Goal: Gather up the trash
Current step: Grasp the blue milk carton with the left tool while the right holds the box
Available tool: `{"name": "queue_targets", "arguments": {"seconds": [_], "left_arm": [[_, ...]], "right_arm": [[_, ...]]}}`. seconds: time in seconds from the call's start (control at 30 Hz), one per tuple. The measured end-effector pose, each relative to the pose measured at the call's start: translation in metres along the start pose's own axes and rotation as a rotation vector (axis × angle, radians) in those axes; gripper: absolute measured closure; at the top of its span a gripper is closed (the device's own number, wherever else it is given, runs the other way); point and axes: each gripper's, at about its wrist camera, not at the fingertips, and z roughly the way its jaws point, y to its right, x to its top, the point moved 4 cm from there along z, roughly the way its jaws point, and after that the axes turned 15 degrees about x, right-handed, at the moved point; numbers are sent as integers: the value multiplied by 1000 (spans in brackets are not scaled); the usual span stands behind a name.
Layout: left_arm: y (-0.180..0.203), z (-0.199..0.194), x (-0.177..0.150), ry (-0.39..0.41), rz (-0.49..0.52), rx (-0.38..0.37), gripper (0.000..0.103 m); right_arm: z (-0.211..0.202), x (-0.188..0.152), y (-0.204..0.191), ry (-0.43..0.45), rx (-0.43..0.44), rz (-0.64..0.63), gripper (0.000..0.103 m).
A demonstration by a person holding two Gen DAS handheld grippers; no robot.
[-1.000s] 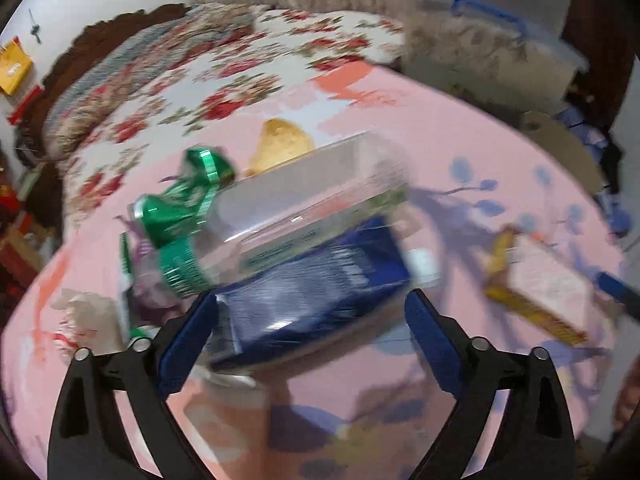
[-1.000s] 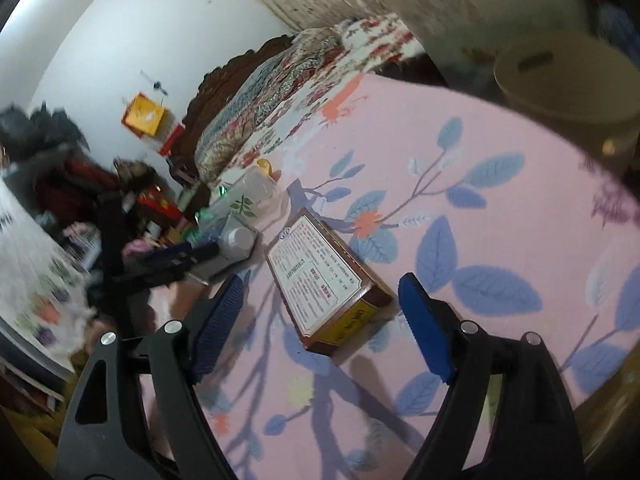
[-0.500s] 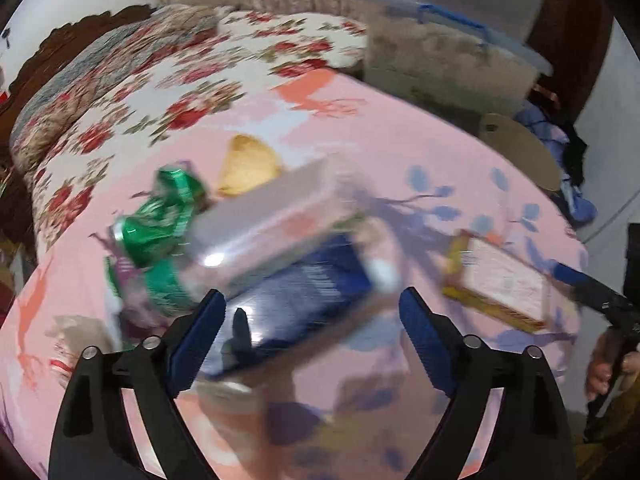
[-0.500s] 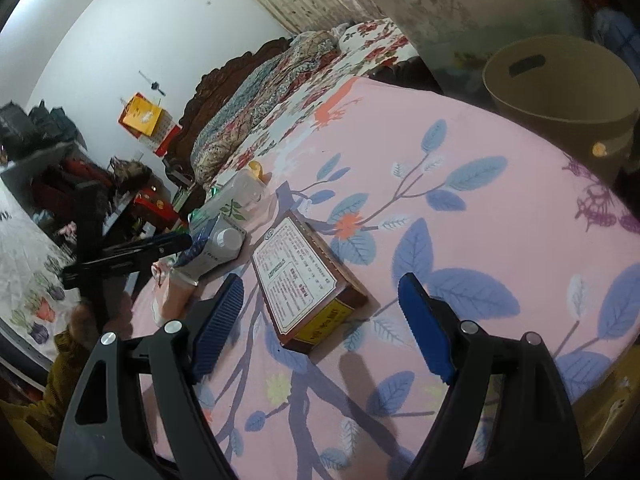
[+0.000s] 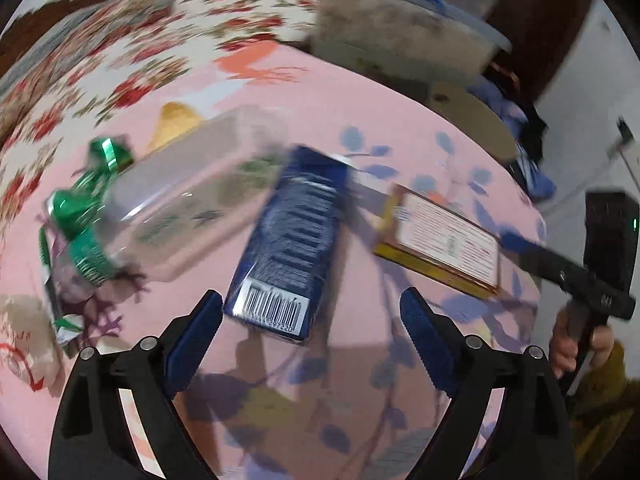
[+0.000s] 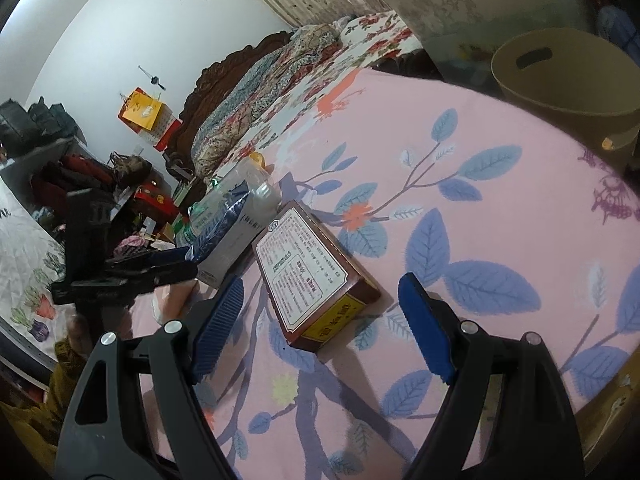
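A dark blue packet (image 5: 292,240) lies on the pink bedspread (image 5: 328,92), its barcode end between the fingers of my left gripper (image 5: 312,316), which is open and apart from it. Left of it lie a clear plastic bottle (image 5: 188,208) and a crushed green can (image 5: 84,200), both blurred. A brown and yellow box (image 6: 312,276) lies flat between the wide-open fingers of my right gripper (image 6: 320,304), with the pads clear of its sides. The right wrist view also shows the left gripper (image 6: 176,260) beside the blue packet (image 6: 224,224).
A beige bin (image 6: 560,80) stands past the bed's far right edge, with a lidded storage box (image 6: 460,0) behind it. A yellow scrap (image 5: 176,128) lies behind the bottle. A floral quilt (image 6: 256,108) covers the far bed. Cluttered shelves (image 6: 60,152) stand at left.
In the left wrist view the blue packet has swung from crosswise to end-on toward the fingers. That view has panned right, bringing in the box and the other gripper. The right gripper stays at the box.
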Motion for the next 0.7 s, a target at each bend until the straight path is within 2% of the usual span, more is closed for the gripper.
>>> {"name": "queue_targets", "arguments": {"seconds": [0.1, 0.23, 0.3, 0.43, 0.5, 0.53, 0.57, 0.7], "left_arm": [[9, 1, 7, 29, 44, 78, 16], [10, 17, 16, -10, 53, 160, 18], [15, 25, 18, -19, 73, 190, 27], [22, 31, 14, -7, 108, 271, 54], [22, 29, 12, -11, 85, 227, 55], [22, 26, 11, -13, 73, 195, 55], [24, 24, 9, -12, 62, 165, 55], [34, 16, 3, 1, 30, 120, 55]], "right_arm": [[1, 1, -8, -11, -32, -69, 23], [11, -1, -20, -59, -92, -201, 20], [20, -5, -26, -103, -119, -272, 19], [38, -10, -27, -191, -164, -356, 19], [46, -13, -26, -224, -200, -387, 19], [50, -17, -24, -245, -216, -411, 23], [49, -18, -26, -237, -236, -438, 37], [35, -17, -23, -163, -227, -424, 37]]}}
